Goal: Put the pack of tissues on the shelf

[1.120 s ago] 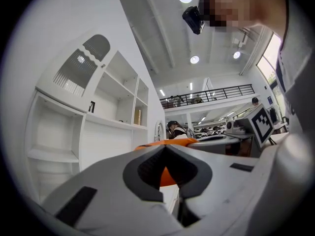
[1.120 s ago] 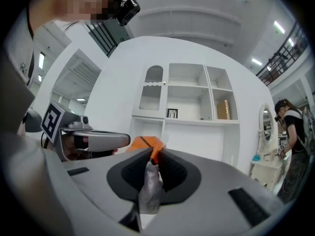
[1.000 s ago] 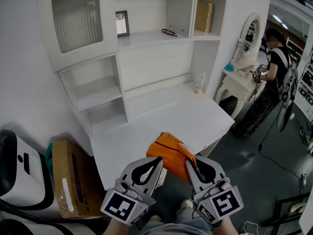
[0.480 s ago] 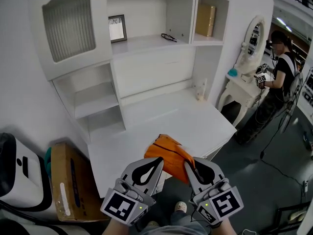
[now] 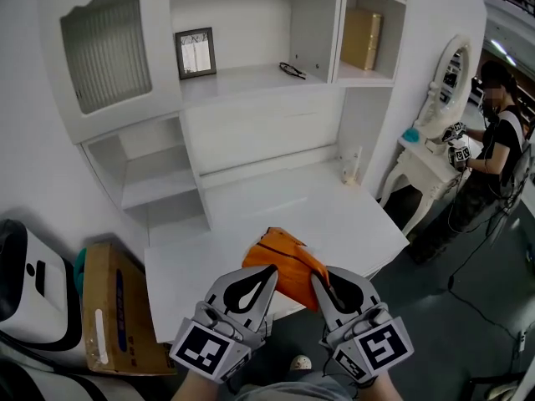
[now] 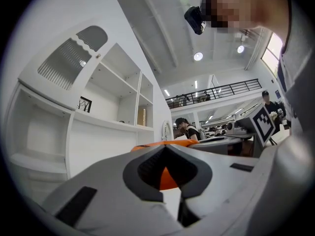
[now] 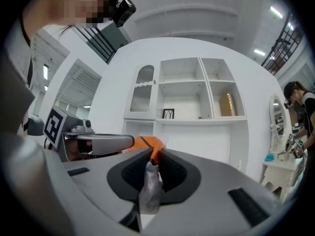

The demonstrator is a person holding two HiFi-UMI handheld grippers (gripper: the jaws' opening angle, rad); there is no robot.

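Note:
An orange pack of tissues (image 5: 280, 261) hangs over the front edge of the white desk (image 5: 251, 211), held between both grippers. My left gripper (image 5: 266, 276) is shut on its left side, and the orange wrapper (image 6: 167, 177) shows through the jaw notch. The right gripper (image 5: 319, 281) is shut on its right end; a silvery crimped edge of the wrapper (image 7: 149, 181) is pinched between the jaws, with the orange body (image 7: 150, 144) beyond. The white shelf unit (image 5: 242, 80) rises behind the desk.
On the upper shelf stand a small picture frame (image 5: 195, 53) and glasses (image 5: 292, 70); a tan box (image 5: 364, 38) fills the right cubby. A small bottle (image 5: 351, 170) is at the desk's back right. A cardboard box (image 5: 109, 307) sits on the floor at left. A person (image 5: 501, 132) stands by a vanity (image 5: 426, 153).
Both grippers have carried the pack forward toward the desk. The shelf unit and desk now sit nearer and more central in the head view. The grip on the pack is unchanged.

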